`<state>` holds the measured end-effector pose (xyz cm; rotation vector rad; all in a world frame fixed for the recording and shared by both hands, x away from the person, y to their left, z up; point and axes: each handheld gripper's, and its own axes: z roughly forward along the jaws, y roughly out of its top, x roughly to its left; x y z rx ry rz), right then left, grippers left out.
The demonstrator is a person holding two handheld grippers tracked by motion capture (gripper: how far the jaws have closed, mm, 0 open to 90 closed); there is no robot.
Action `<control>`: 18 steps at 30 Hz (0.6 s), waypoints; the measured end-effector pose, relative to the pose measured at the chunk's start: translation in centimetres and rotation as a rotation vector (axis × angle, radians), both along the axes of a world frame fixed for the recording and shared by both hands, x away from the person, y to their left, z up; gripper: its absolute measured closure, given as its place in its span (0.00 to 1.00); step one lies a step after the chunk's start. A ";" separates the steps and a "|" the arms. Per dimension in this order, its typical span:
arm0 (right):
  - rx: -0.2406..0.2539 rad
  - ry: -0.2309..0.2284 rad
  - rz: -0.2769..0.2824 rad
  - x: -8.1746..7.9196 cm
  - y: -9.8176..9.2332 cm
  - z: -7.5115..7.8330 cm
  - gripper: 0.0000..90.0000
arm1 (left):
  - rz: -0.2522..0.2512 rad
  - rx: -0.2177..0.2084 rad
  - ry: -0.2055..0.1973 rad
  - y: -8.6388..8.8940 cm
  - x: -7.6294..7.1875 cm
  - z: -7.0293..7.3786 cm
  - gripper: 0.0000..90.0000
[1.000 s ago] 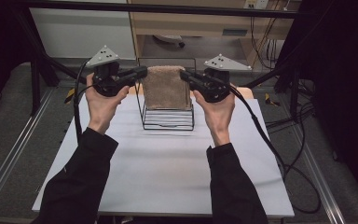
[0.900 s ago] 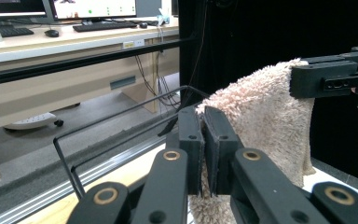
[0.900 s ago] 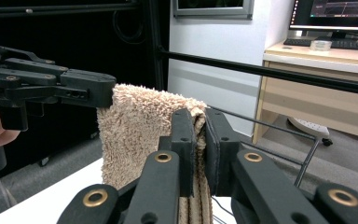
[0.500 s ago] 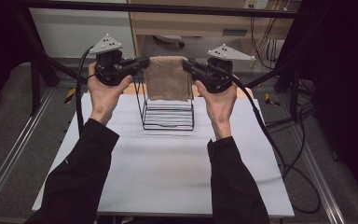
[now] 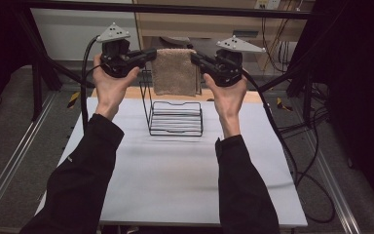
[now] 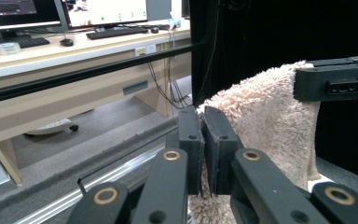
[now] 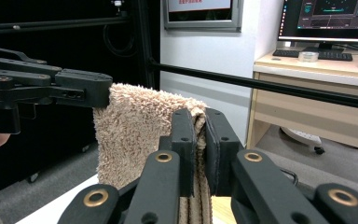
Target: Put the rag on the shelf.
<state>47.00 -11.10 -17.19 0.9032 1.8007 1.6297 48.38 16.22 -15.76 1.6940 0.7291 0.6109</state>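
A flat white table (image 5: 175,180) spreads beneath the scene, smooth and matte, with a pale wooden strip along its far edge. Near that far edge stands a black wire rack (image 5: 175,117), a frame of thin bent rods: a tall upright back and a low tray of parallel bars.

Above the rack hangs a beige terry towel (image 5: 175,72), thick and shaggy, folded into a doubled rectangle and stretched by its two upper corners. It is clear of the rack's tray, its lower edge level with the top of the upright back.

The left gripper (image 5: 148,52), hard black plastic with brass-coloured pivot pins, is clenched on the towel's left upper corner; in the left gripper view its flat pads (image 6: 204,140) pinch the pile tightly. The right gripper (image 5: 195,57), of the same build, is clamped on the opposite corner, and the right gripper view shows the folded edge squeezed between its pads (image 7: 200,140). A grey three-cornered plate tops each tool, and a black cable trails from each.

Compared with a second earlier, both hands have risen above the rack, carrying the towel with them: then it hung low against the rack's back, now it hangs higher, with more of the wire frame exposed below it. The grip at both corners is unchanged.
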 end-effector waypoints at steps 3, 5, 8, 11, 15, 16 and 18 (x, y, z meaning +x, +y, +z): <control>0.004 -0.004 -0.002 0.5 0.1 0.2 0.93 | 0.007 -0.008 0.001 0.0 0.3 0.1 0.96; 0.010 -0.006 -0.001 0.7 0.1 0.3 0.93 | 0.009 -0.011 -0.008 0.0 0.4 0.3 0.96; 0.014 -0.012 -0.001 0.8 0.1 0.5 0.93 | 0.009 -0.014 -0.019 0.0 0.7 0.5 0.96; 0.014 -0.011 -0.003 1.3 0.1 0.7 0.93 | 0.021 -0.011 -0.021 0.0 1.1 0.6 0.96; 0.012 -0.013 -0.010 1.8 0.4 0.8 0.93 | 0.043 0.000 -0.019 -0.2 1.6 0.7 0.96; 0.013 -0.016 -0.010 2.0 0.4 0.7 0.93 | 0.044 -0.004 -0.020 -0.1 1.8 0.8 0.96; 0.012 -0.019 -0.007 2.3 0.4 0.7 0.93 | 0.044 -0.015 -0.024 0.0 1.9 0.8 0.96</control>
